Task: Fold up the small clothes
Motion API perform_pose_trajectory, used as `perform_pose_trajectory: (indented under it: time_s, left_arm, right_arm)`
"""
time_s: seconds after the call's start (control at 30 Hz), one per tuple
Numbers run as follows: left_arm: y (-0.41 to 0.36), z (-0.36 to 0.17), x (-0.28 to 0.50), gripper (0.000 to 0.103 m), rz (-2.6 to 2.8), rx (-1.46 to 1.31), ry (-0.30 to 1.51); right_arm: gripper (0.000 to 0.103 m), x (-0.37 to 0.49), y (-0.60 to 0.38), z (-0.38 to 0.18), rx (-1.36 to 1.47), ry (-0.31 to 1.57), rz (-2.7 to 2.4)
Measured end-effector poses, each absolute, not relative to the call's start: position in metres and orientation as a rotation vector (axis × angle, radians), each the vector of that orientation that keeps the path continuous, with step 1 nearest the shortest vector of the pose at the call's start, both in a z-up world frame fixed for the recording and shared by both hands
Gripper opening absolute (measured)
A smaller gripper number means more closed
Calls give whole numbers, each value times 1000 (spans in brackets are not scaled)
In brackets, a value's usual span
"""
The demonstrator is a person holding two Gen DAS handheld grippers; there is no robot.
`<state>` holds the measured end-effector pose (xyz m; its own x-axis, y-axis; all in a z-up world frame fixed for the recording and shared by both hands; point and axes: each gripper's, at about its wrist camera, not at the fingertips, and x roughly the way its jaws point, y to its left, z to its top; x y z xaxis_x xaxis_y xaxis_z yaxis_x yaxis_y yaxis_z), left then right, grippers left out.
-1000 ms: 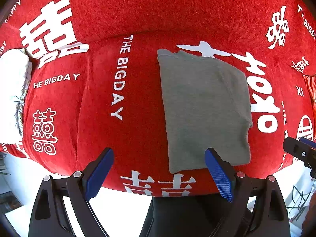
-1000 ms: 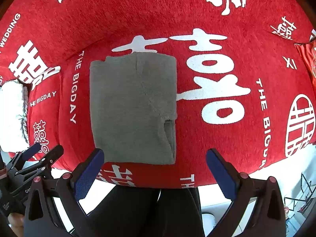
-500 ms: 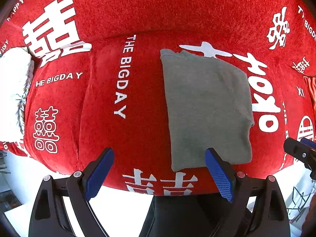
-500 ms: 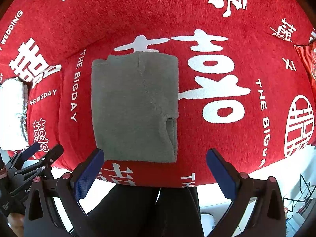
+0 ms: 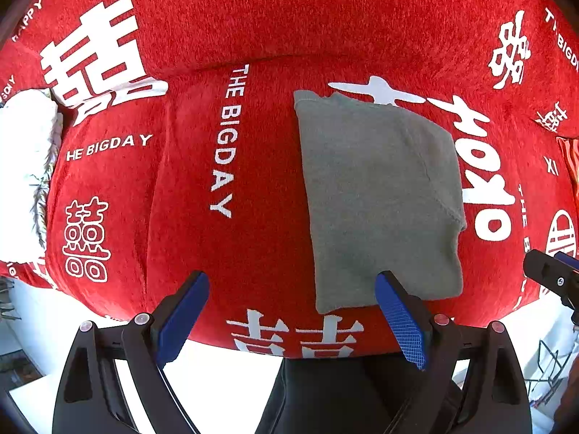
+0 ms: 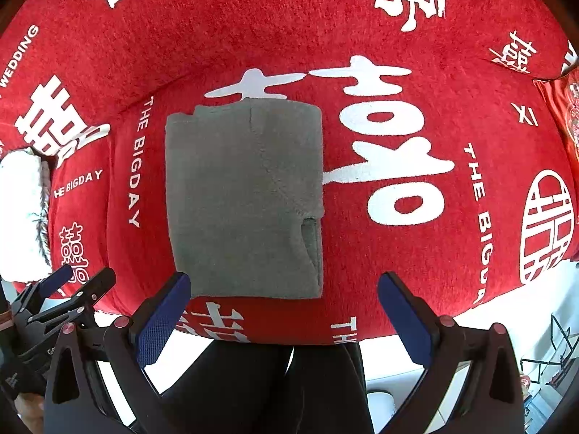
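A grey garment (image 5: 380, 195), folded into a neat rectangle, lies flat on the red sofa seat; it also shows in the right wrist view (image 6: 246, 199). My left gripper (image 5: 293, 314) is open and empty, held above the sofa's front edge, its right finger (image 5: 398, 314) over the garment's near edge. My right gripper (image 6: 286, 314) is open and empty, its left finger (image 6: 163, 318) near the garment's near left corner. Neither touches the cloth.
The sofa wears a red cover (image 5: 253, 246) with white wedding lettering. A white fluffy item (image 5: 21, 166) lies at the far left. The person's dark trousers (image 6: 267, 387) fill the space below the seat edge. White floor shows either side.
Both views have shifted very slightly; the garment sits a little further right in each. Both grippers stay open and empty.
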<state>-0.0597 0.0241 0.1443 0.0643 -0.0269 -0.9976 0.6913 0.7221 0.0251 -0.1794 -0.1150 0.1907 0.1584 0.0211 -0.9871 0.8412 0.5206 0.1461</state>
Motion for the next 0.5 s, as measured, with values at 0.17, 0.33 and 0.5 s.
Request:
perform_pose_trajectory:
  time_s: [0.17,0.33,0.5]
  left_arm:
    - [24,144,-59,93,-589,589,1421]
    - [24,142,-58,93,-585,586,1426]
    - [24,141,-58,93,-583,587,1426]
  right_arm:
    - [103,-179,-115,191,854,1290,-704]
    - [103,-176,-116,190,853,1294,-700]
    - [103,-175,-116,190,853,1295,-700]
